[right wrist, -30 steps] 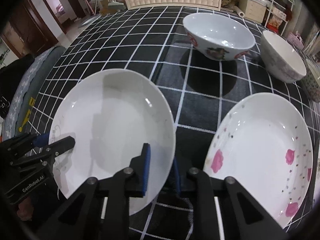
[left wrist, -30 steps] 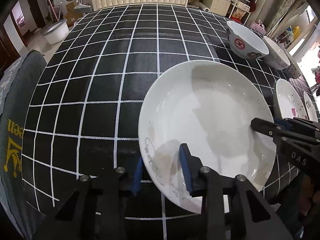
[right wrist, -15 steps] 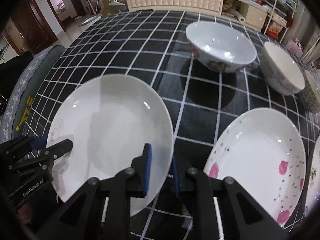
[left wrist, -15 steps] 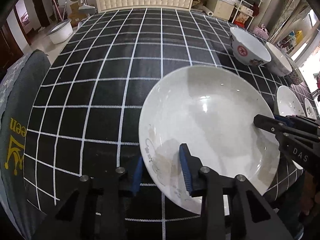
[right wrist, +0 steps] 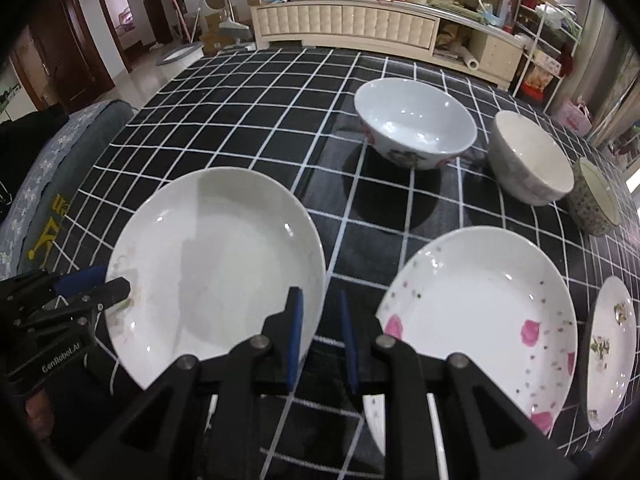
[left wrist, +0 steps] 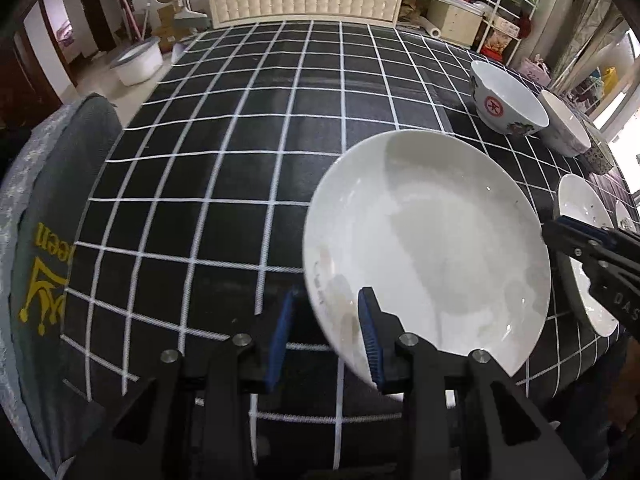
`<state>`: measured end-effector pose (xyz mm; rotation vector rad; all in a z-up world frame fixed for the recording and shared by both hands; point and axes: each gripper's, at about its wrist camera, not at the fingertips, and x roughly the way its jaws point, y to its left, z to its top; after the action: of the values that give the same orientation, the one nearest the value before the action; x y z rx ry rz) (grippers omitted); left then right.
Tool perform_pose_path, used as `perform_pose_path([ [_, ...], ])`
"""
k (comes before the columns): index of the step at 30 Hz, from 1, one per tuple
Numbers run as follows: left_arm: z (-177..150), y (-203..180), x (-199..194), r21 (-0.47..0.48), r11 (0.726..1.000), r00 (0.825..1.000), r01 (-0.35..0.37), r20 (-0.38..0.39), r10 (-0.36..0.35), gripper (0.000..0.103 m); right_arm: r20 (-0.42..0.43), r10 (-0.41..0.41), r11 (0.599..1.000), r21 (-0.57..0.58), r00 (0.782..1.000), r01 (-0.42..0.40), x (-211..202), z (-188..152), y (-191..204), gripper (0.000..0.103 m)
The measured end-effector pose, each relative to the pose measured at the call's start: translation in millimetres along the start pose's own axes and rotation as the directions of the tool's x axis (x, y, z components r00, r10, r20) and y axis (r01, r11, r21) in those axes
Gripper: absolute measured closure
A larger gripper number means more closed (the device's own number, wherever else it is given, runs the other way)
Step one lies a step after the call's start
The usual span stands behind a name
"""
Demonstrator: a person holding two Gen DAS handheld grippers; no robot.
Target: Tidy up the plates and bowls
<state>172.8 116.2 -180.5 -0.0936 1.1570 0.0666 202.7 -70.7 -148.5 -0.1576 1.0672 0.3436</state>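
You hold the plain white round ceramic plate [right wrist: 216,264] by opposite rims: left gripper [left wrist: 326,334] and right gripper [right wrist: 319,334], fingers narrowly parted, straddling its edge. The pink-flowered white plate [right wrist: 476,316] lies just right of your right gripper on the black checked surface [left wrist: 240,120].

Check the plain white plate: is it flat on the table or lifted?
Lifted and tilted. The white plate is pinched at opposite rims by the left gripper and right gripper, its near edge above the tablecloth.

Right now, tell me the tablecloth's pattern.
The tablecloth is black with a white grid, clearest in the right wrist view.
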Motion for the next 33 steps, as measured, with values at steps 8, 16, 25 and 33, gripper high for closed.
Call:
perform_pose_path([
  [8,-10.8,-22.4,-42.2,0.031,0.999,0.999,-0.009,0.052,0.008,0.072,0.029,0.02,0.998,0.056,0.999,-0.022,-33.0,-20.4,-16.2,0.08],
  [16,-15.5,-71.9,-75.7,0.097,0.995,0.995,0.019,0.092,-0.028,0.072,0.094,-0.006,0.994,0.112,0.996,-0.005,-79.7,-48.3,-49.9,0.08],
  [25,-18.4,-132.3,-91.9,0.175,0.981,0.989,0.087,0.103,-0.106,0.072,0.164,-0.054,0.988,0.149,0.985,0.029,-104.7,-71.0,-86.6,0.08],
  [33,-10.2,-163.7,-79.8,0.194,0.973,0.987,0.125,0.078,-0.142,0.072,0.116,-0.051,0.975,0.219,0.992,0.025,-97.4,-75.6,-126.0,0.08],
])
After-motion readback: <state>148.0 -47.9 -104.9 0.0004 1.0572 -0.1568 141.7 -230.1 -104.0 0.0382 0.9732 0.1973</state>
